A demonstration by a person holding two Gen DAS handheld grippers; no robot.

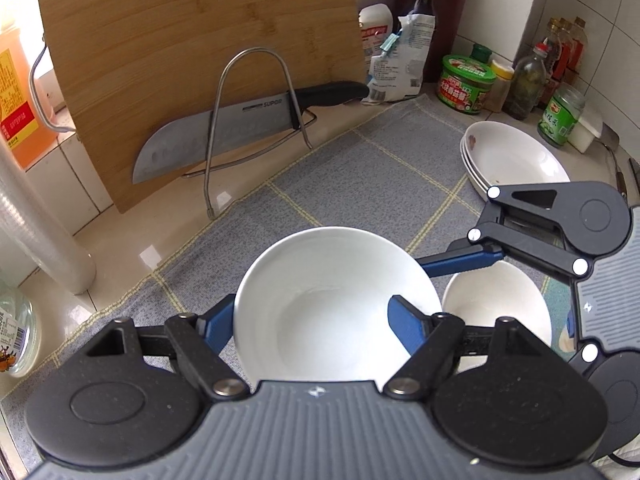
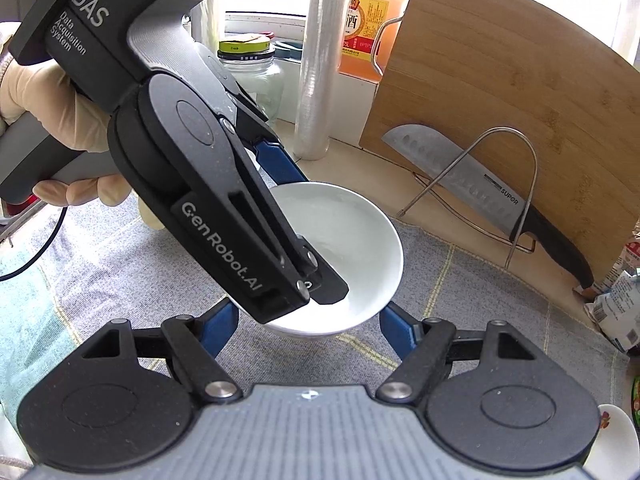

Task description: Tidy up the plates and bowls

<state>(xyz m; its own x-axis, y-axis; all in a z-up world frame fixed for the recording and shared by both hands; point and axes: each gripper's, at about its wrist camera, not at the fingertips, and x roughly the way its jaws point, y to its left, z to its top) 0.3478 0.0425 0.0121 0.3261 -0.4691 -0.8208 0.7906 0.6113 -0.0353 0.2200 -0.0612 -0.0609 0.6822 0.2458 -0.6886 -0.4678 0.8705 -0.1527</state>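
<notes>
Two white bowls (image 1: 332,300) (image 1: 500,304) — three stacked plates (image 1: 516,156) — one knife (image 1: 224,136), one cutting board (image 1: 192,40).

both wrist views look steeply down, close, sharing the white bowl (image 1: 332,300).

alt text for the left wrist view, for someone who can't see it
The left gripper grips a white bowl by its rim, one blue finger inside, one outside, over a grey checked cloth. Right of it, the right gripper reaches over a second bowl; stacked plates sit behind.
</notes>
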